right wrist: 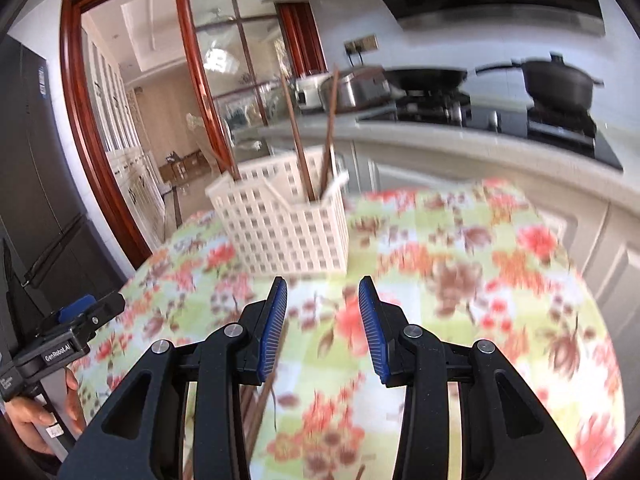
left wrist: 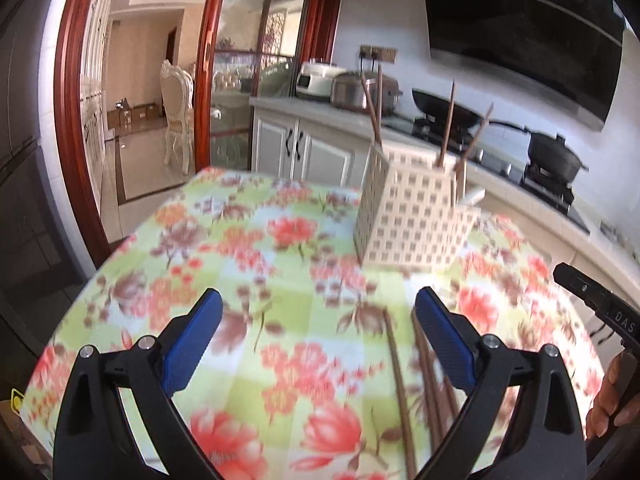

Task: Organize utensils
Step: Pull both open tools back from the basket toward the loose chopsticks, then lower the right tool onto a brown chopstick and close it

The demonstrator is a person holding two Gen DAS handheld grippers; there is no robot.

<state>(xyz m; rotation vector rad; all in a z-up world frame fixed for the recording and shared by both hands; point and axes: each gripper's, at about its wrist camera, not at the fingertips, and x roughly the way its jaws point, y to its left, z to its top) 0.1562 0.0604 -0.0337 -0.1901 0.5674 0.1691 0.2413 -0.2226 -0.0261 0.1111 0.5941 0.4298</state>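
Where both grippers hang over the floral tablecloth (left wrist: 248, 248), state as follows:
L gripper (left wrist: 318, 344): jaws spread wide, nothing between pads; blue pads well apart over bare cloth.
R gripper (right wrist: 322, 330): jaws part-open, gap clear, nothing pinched.
Loose chopsticks (left wrist: 400, 392): brown, lying flat on cloth, low in L view; one runs just inside L gripper's right-hand pad, others pass under/behind that pad. Not between pads proper, nearer right-hand side of gap.
Same chopsticks, R view (right wrist: 262, 396): low left, under/behind R gripper's left-hand finger, outside the gap.
Utensil holder (left wrist: 412, 216): cream lattice box w/ compartments, upright on cloth, beyond both jaw sets, apart from them.
Stowed chopsticks (left wrist: 447, 124): several standing tilted in holder; which compartment each sits in – can't tell for all.
White utensil handle (right wrist: 336, 186): pokes from holder's near-right section; type unclear.
Hands: R hand (left wrist: 612, 396) at L view's right edge; L hand (right wrist: 36, 420) at R view's left edge, each gripping a handle.
Blur: heavy on cloth in both views.
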